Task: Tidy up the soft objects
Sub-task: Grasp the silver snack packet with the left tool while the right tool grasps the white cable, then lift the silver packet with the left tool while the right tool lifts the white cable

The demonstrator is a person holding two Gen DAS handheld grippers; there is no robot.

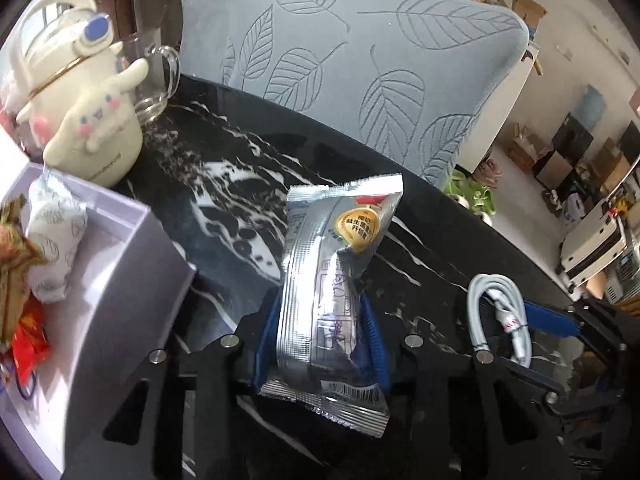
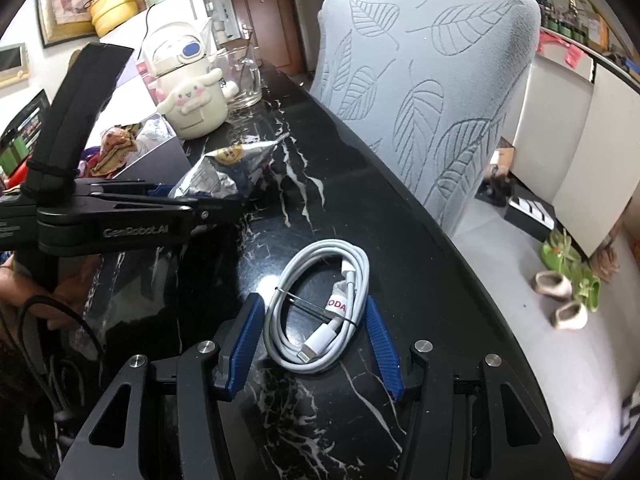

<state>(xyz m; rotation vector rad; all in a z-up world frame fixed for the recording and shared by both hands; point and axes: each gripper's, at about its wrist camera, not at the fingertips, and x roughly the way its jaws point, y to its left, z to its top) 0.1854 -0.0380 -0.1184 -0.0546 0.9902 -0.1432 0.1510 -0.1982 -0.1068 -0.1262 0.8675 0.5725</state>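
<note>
At the far left of the black marble table sits an open white box. It holds a white printed pouch, a brown-and-gold wrapper and a red wrapper. Behind the box stands a cream kettle with a plush dog figure on its front, and a clear glass mug stands just beside the kettle.

Moving right, the left gripper is closed narrow on a silver snack packet. Both blue pads press into the packet's lower half, and the foil is dented between them. The packet stands tilted above the table surface, to the right of the box and outside it. From the right wrist view, the packet projects from the left gripper's black fingers, above the marble.

Further right, a coiled white cable, tied with a black band, lies flat on the table. The right gripper is set around it. One blue pad stands on each side of the coil, just beside it; whether the pads touch the cable cannot be told. The cable rests on the table, not lifted.

Behind the table stands a chair with a grey-blue leaf-patterned cover.
</note>
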